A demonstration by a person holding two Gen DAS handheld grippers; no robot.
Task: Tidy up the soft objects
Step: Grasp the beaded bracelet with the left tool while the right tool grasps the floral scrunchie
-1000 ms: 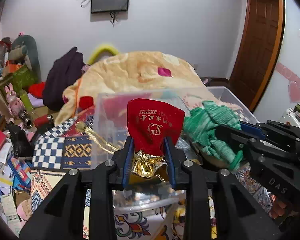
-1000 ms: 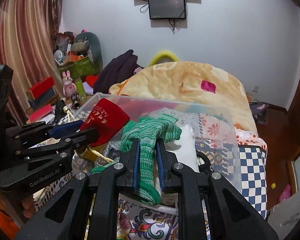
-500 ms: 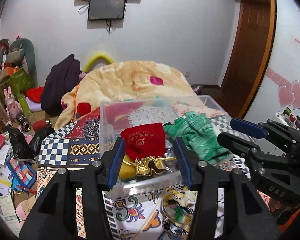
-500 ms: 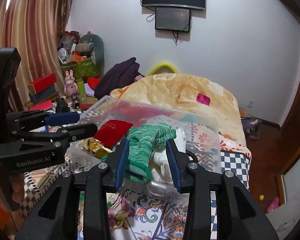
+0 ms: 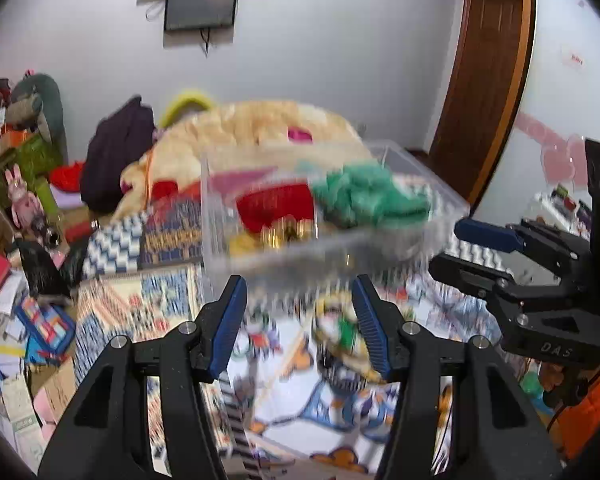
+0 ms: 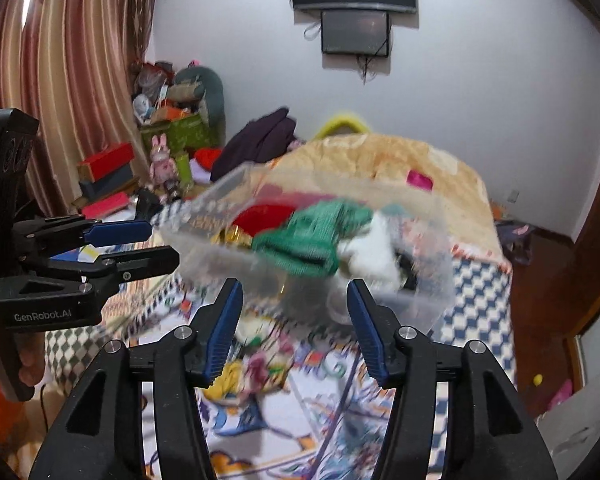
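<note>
A clear plastic bin [image 5: 220,256] stands on the patterned bed cover ahead of both grippers; it also shows in the right wrist view [image 6: 432,296]. Inside lie a red pouch [image 5: 276,206] with a gold trim [image 5: 286,234] and a green knitted piece [image 5: 364,198]. In the right wrist view the green knit [image 6: 312,236] lies beside the red pouch [image 6: 260,216] and a white soft item [image 6: 374,250]. My left gripper [image 5: 298,320] is open and empty, short of the bin. My right gripper [image 6: 294,324] is open and empty too. Both views are blurred.
A beige blanket heap [image 5: 252,128] and a dark garment [image 5: 116,152] lie behind the bin. Toys, boxes and papers [image 5: 24,208] crowd the left side. A wooden door [image 5: 488,68] is at the right. The right gripper shows in the left view [image 5: 476,252].
Both grippers let go of their items, opened wide and drew back from the bin. The red pouch and the green knit now lie in the bin.
</note>
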